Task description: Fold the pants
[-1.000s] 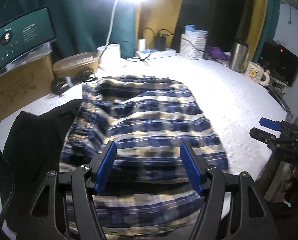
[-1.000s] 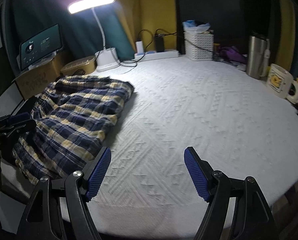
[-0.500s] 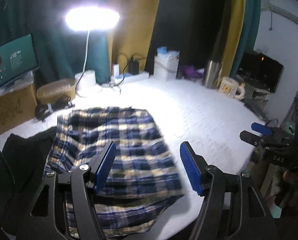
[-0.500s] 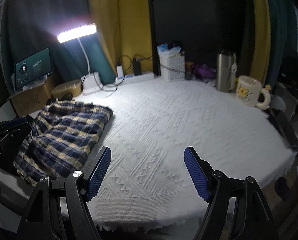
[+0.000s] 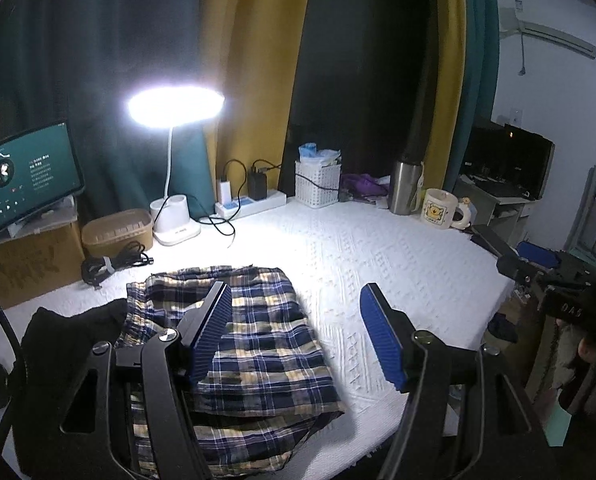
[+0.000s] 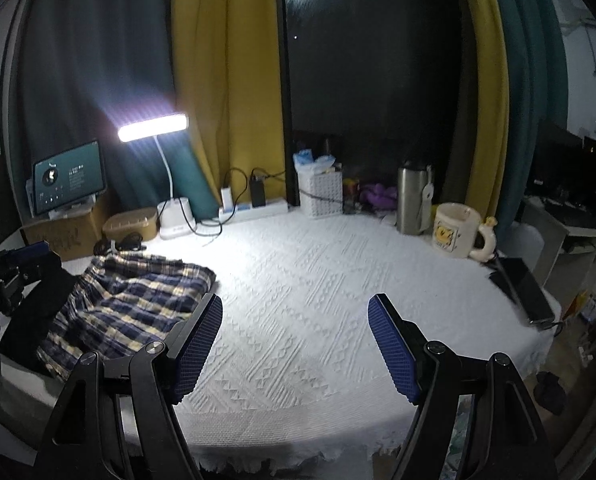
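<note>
White textured bedding (image 6: 318, 300) covers the surface below both tools. Nearest, the left gripper (image 5: 298, 332) and the right gripper (image 6: 295, 344) hang above it, jaws spread and empty. Beyond, the folded plaid pants (image 5: 253, 340) lie at the cloth's left side, beside a black garment (image 5: 65, 344). Farther back stand a lit desk lamp (image 5: 175, 106) and a mug (image 6: 454, 234).

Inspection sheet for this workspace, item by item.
Surface: white textured cloth over the table.
Job's things: plaid pants lying folded at the left side, beside a black garment.
Clutter: lit desk lamp, tablet, steel tumbler, mug, white basket.
Grippers: left gripper and right gripper open, empty.
Cables: black coil; power strip with chargers.
Surroundings: yellow and teal curtains.
</note>
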`<move>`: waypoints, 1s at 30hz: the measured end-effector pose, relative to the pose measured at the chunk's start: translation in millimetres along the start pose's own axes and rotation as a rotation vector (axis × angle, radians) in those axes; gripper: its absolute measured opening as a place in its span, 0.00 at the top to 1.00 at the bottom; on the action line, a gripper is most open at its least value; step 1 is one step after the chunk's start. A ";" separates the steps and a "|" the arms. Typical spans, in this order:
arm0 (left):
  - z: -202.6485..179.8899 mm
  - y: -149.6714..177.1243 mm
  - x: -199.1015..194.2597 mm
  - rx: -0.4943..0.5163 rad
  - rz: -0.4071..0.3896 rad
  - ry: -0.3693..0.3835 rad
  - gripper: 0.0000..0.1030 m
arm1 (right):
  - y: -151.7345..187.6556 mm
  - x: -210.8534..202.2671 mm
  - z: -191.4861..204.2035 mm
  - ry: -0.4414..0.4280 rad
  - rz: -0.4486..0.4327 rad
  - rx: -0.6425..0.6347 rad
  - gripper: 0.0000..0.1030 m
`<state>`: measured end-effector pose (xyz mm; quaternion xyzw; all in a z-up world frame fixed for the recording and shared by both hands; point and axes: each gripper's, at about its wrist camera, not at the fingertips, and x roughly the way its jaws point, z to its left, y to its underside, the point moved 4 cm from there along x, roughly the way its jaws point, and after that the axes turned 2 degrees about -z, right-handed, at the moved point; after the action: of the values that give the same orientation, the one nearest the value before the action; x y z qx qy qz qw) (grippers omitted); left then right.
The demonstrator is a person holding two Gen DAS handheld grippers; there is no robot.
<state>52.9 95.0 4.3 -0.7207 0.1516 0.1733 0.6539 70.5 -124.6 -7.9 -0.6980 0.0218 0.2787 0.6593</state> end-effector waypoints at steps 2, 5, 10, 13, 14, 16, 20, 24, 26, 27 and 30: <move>-1.2 -2.7 -4.3 0.001 -0.011 0.002 0.35 | -4.8 -5.9 0.2 -0.003 -0.012 0.000 0.26; -3.3 -9.2 -13.9 0.001 -0.041 0.005 0.35 | -15.4 -18.9 1.1 -0.001 -0.043 -0.008 0.26; -6.8 -22.7 -31.9 0.007 -0.095 0.006 0.35 | -30.0 -40.5 3.6 0.009 -0.093 -0.016 0.25; -10.6 -29.6 -43.9 0.018 -0.131 -0.001 0.35 | -37.2 -52.9 5.0 0.014 -0.120 -0.025 0.26; -11.4 -31.2 -47.9 0.022 -0.142 -0.004 0.35 | -39.6 -57.6 5.1 0.017 -0.129 -0.026 0.25; -12.1 -33.2 -54.5 0.023 -0.161 -0.007 0.33 | -42.4 -64.2 6.0 0.022 -0.143 -0.027 0.25; -10.9 -35.4 -65.9 0.028 -0.205 -0.030 0.30 | -48.1 -77.8 6.2 0.029 -0.171 -0.033 0.25; -6.4 -37.3 -76.0 0.020 -0.249 -0.045 0.25 | -53.5 -93.3 8.3 0.027 -0.207 -0.039 0.25; -5.6 -38.8 -83.2 0.014 -0.282 -0.048 0.22 | -55.6 -99.1 9.3 0.030 -0.222 -0.041 0.24; -6.0 -39.3 -86.8 0.014 -0.296 -0.046 0.22 | -56.9 -102.6 9.5 0.033 -0.230 -0.043 0.22; -8.3 -41.7 -101.4 0.021 -0.354 -0.048 0.22 | -61.2 -114.5 11.1 0.036 -0.261 -0.050 0.10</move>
<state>-18.8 90.0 87.5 -0.7249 0.0087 0.0709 0.6852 -5.8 -145.0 95.9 -0.7158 -0.0643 0.1786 0.6720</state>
